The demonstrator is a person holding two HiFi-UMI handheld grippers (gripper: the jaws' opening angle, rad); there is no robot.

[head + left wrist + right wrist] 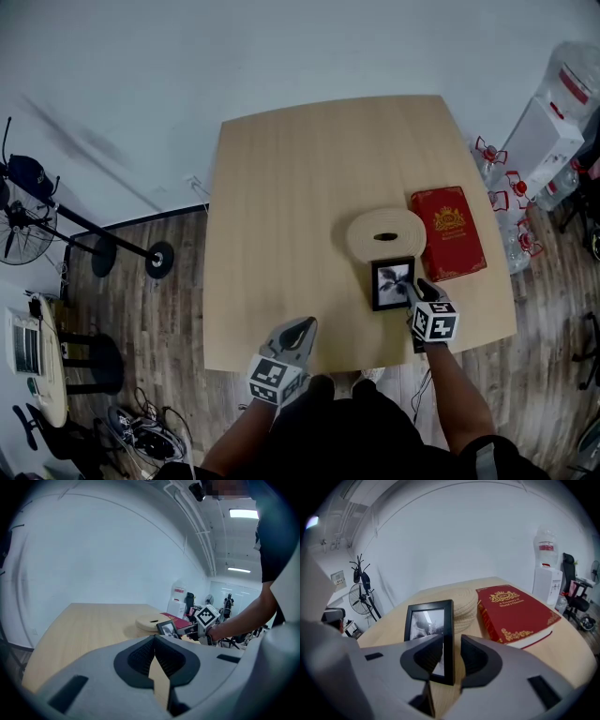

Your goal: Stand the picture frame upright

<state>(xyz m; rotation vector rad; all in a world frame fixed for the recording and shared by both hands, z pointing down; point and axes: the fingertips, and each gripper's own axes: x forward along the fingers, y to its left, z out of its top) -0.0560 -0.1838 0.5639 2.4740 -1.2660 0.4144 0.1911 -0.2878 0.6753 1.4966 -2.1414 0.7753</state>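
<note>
By table [281,187] edge: picture frame [429,630] upright, long axis vertical, facing person [375,431]; right hand-held gripper [452,639] wide around its side.

Plain white wall [281,47] behind the pale wood counter [281,206], plank floor [159,319] below, a black standing fan [23,220] left, water dispenser [553,131] right, strip lights [243,513] overhead.

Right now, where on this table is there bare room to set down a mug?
Bare: the table left of the woven mat, out to its left edge, and the far strip behind mat and red book. Crowded: the near right corner, where the right gripper straddles the picture frame.
</note>
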